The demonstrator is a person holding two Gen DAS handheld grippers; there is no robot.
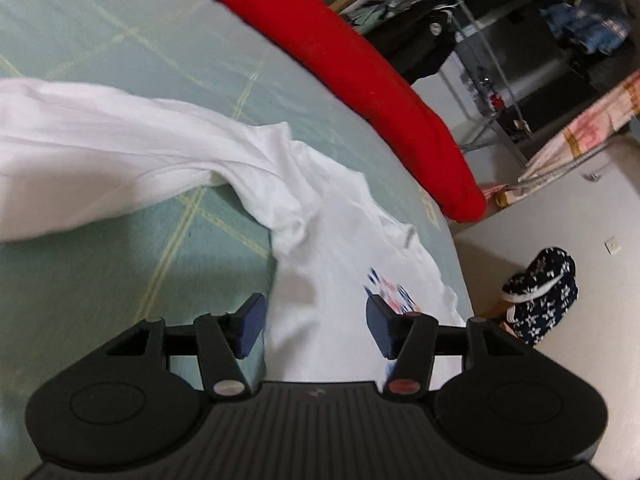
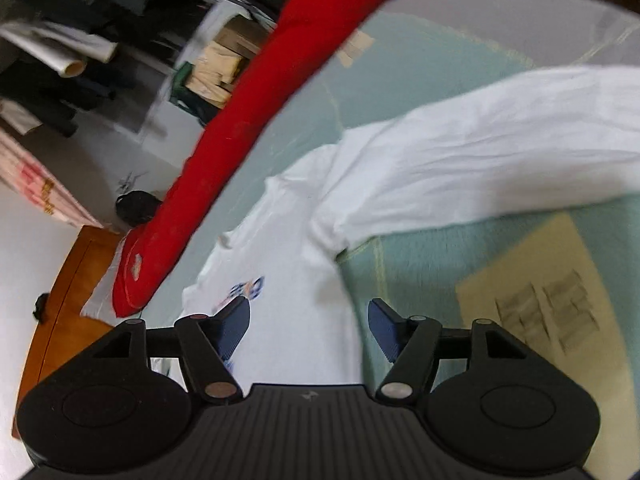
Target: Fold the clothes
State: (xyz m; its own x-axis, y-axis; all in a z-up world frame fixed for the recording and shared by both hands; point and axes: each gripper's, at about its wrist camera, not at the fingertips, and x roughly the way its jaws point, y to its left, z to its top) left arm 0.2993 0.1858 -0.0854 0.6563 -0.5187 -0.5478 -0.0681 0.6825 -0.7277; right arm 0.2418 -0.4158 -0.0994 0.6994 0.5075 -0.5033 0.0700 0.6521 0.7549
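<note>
A white T-shirt with a small blue and red print lies crumpled on a pale green bed cover. In the left wrist view my left gripper hangs open just above the shirt's printed part, with nothing between its blue pads. The right wrist view shows the same shirt, its print near the left pad. My right gripper is open over the shirt's lower edge and holds nothing.
A long red bolster runs along the bed's far edge, also the red bolster. Beyond it are racks of clothes and a dark patterned bag on the floor. A beige patch marks the cover; a wooden board sits at the bed's end.
</note>
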